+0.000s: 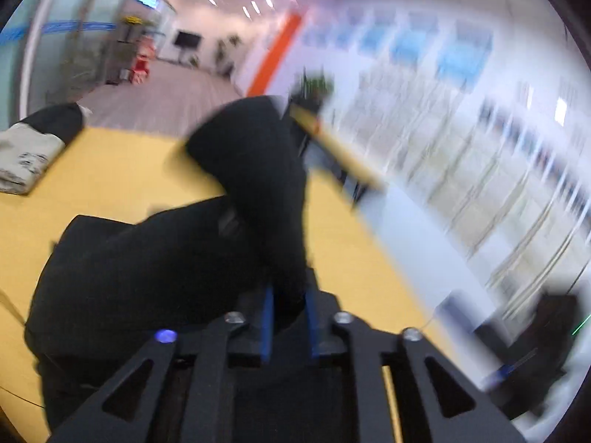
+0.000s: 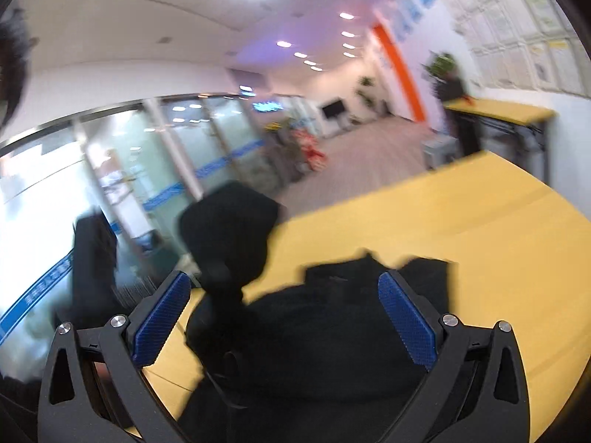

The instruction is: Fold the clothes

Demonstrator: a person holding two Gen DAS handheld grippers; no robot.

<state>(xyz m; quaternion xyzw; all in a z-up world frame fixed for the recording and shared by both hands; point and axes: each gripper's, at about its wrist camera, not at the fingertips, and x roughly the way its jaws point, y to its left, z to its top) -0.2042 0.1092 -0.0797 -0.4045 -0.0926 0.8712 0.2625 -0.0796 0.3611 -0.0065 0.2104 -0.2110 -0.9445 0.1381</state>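
A black garment (image 1: 155, 265) lies bunched on the yellow table (image 1: 122, 170). My left gripper (image 1: 290, 301) is shut on a fold of it and lifts that part up, so the cloth rises in a hump (image 1: 255, 162) above the table. In the right wrist view the same black garment (image 2: 306, 336) lies under my right gripper (image 2: 284, 288), which is open and holds nothing. A raised lump of the cloth (image 2: 229, 229) stands just ahead of its left finger. Both views are motion-blurred.
A folded grey and black garment (image 1: 33, 147) lies at the table's far left. A second yellow table (image 2: 498, 110) stands by the wall with posters. A glass partition (image 2: 110, 170) runs along the left. Grey floor (image 2: 369, 155) lies beyond the table edge.
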